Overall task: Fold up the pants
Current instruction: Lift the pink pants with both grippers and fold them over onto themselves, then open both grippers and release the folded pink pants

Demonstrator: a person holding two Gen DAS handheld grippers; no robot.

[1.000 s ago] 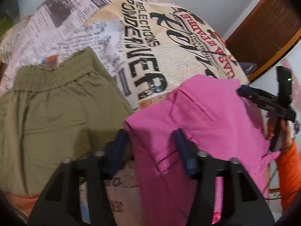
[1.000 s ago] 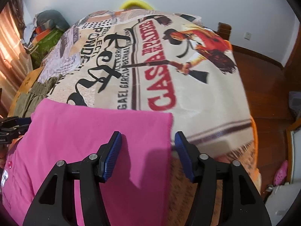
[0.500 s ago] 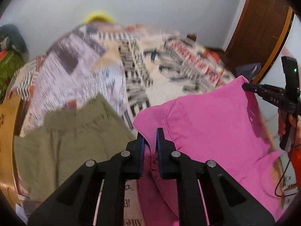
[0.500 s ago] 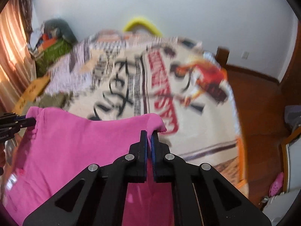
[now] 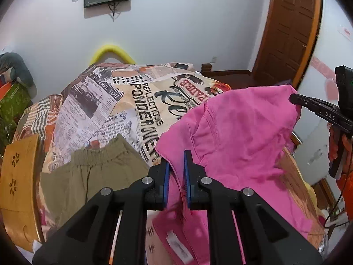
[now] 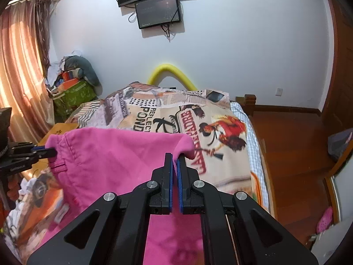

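- The pink pants [image 5: 238, 137] hang stretched between the 2 grippers, lifted above the near end of the bed [image 6: 247, 137]; the lower part of the cloth droops toward the near edge of the printed bedspread [image 5: 123, 101]
- The left gripper [image 5: 176, 165] has just closed and its blue pads [image 5: 166, 176] pinch 1 upper corner of the pink pants; a seam and a white label [image 5: 178, 248] show just below the grip
- The right gripper [image 6: 175, 165] has also just closed, its jaws narrowed to a sliver with the other upper corner of the pink fabric caught between them; a fold of cloth curls over just beyond its tips
- From the left wrist view the right gripper appears at the right edge, held by a hand [image 5: 337, 148] in an orange sleeve [image 5: 347, 190]
- A pair of olive-green pants [image 5: 92, 176] with an elastic waistband lies flat on the bedspread toward the bed's left side, just beside the pink ones
- A yellow foam tube [image 6: 172, 75] arches behind the far end of the bed; 2 dark screens [image 6: 157, 11] hang on the white wall above it
- A wooden door [image 5: 289, 31] stands to the right; curtains [image 6: 19, 66] to the left
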